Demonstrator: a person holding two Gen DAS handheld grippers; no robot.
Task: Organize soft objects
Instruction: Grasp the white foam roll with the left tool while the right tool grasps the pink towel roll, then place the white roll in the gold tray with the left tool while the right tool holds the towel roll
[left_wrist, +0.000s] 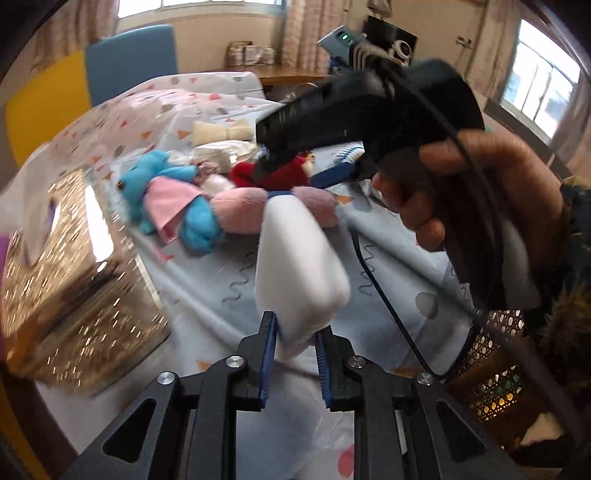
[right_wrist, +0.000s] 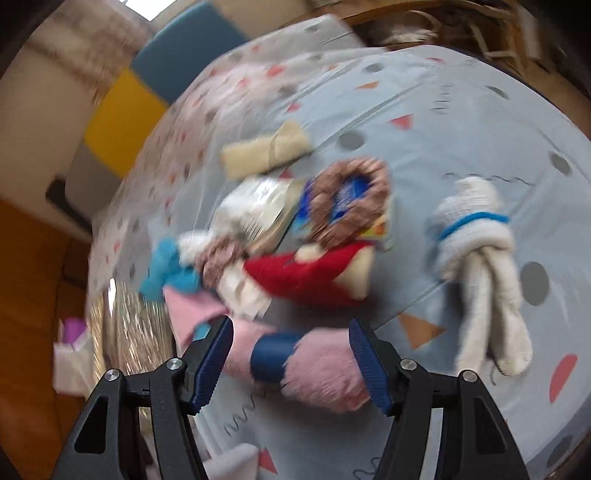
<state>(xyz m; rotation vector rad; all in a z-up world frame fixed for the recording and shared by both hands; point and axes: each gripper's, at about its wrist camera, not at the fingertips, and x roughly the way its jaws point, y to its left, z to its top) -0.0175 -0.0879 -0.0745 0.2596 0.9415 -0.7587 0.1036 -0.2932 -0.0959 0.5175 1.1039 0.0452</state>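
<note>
The room was bright with daylight from windows (left_wrist: 539, 88). A bed (left_wrist: 388, 258) had a dotted blue sheet. Behind it stood blue and yellow wall panels (left_wrist: 129, 62). The floor (right_wrist: 33, 295) was brown wood.

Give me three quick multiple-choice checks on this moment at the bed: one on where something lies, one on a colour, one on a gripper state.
1. Where does the knotted white cloth bundle lie relative to the red plush in the right wrist view?
A. To its left
B. To its right, apart from the pile
C. On top of it

2. What colour is the band around the pink fuzzy item between the right gripper's fingers?
A. Dark blue
B. Yellow
C. Green

3. What is the left gripper doing?
A. Standing wide open over nothing
B. Closed on a blue toy
C. Closed on a white soft object

Answers: 1 B, the bundle sits alone on the sheet right of the plush. 2 A, the band reads dark blue. 3 C, both pads press the white object's lower end.
</note>
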